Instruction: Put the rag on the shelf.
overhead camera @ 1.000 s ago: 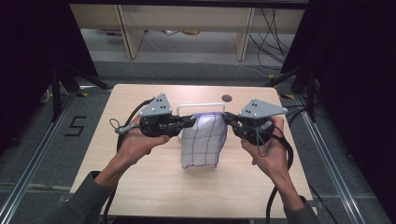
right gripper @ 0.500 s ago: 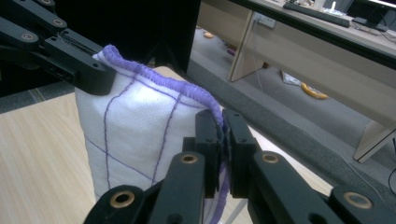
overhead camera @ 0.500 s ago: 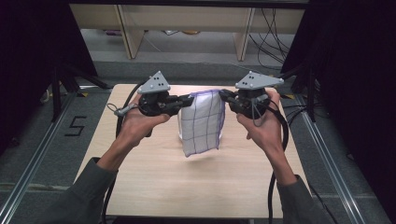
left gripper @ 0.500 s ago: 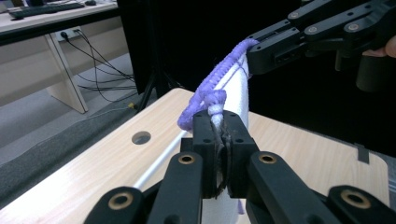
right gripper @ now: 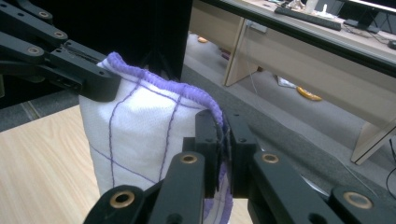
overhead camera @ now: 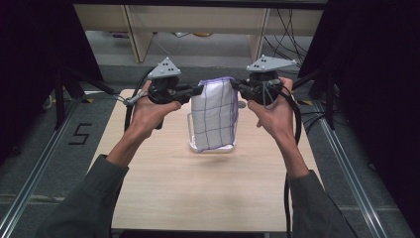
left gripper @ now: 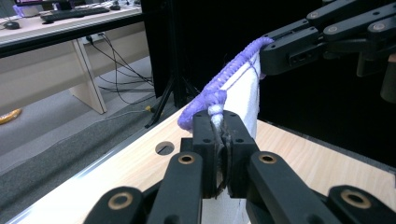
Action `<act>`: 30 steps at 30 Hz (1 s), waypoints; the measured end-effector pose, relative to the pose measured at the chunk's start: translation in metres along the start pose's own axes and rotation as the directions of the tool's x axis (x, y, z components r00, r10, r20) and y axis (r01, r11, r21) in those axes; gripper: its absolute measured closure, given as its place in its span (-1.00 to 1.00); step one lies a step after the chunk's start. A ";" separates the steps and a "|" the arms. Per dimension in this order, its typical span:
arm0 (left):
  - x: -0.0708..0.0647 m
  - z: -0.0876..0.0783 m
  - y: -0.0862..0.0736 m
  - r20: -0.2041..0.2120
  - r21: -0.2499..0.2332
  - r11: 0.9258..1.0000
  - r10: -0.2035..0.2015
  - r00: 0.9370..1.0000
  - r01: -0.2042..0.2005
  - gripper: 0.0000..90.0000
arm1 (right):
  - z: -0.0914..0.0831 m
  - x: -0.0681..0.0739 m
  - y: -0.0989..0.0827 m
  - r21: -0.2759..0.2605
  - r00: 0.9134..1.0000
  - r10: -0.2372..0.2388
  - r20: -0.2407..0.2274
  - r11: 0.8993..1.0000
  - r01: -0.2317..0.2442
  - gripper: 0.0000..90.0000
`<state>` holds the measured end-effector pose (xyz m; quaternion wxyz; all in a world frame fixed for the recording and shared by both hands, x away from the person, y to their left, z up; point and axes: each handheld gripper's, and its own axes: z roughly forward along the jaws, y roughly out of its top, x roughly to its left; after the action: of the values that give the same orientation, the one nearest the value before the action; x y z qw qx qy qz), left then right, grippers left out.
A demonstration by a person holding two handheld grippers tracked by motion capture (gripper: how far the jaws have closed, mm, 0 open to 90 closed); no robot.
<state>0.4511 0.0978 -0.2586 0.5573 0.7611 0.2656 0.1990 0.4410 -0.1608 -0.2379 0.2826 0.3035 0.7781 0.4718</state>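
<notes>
A white cloth with purple grid lines and a purple hem hangs above the wooden table, stretched between both grippers. My left gripper is shut on the cloth's top left corner; in the left gripper view its jaws pinch the purple hem. My right gripper is shut on the top right corner, its jaws clamped over the hem in the right gripper view. The cloth droops straight down, its lower edge just over the table.
A clear plastic tray lies on the table below and behind the cloth. A round hole marks the table near its edge. Desks and cables stand beyond the far edge, and metal rails flank the table.
Both grippers have risen and moved away toward the far side of the table, lifting the cloth so that it hangs free above the table.
</notes>
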 end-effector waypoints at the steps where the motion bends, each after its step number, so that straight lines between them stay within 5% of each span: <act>1: 0.002 0.001 0.001 -0.003 0.001 1.000 -0.002 1.000 0.002 0.90 | 0.002 -0.003 0.002 0.004 1.000 -0.001 -0.002 1.000 0.001 0.91; 16: 0.039 0.035 0.001 -0.046 0.015 0.996 -0.092 0.995 0.093 0.89 | 0.049 -0.032 0.005 0.049 0.997 0.081 0.019 0.995 -0.082 0.91; 30: 0.074 0.066 -0.021 -0.057 0.069 0.975 -0.209 0.976 0.213 0.88 | 0.099 -0.054 -0.012 0.137 0.988 0.154 -0.002 0.979 -0.152 0.90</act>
<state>0.5446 0.0999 -0.2979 0.5395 0.7438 0.3661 0.1474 0.5458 -0.1490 -0.2795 0.2190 0.3779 0.7847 0.4398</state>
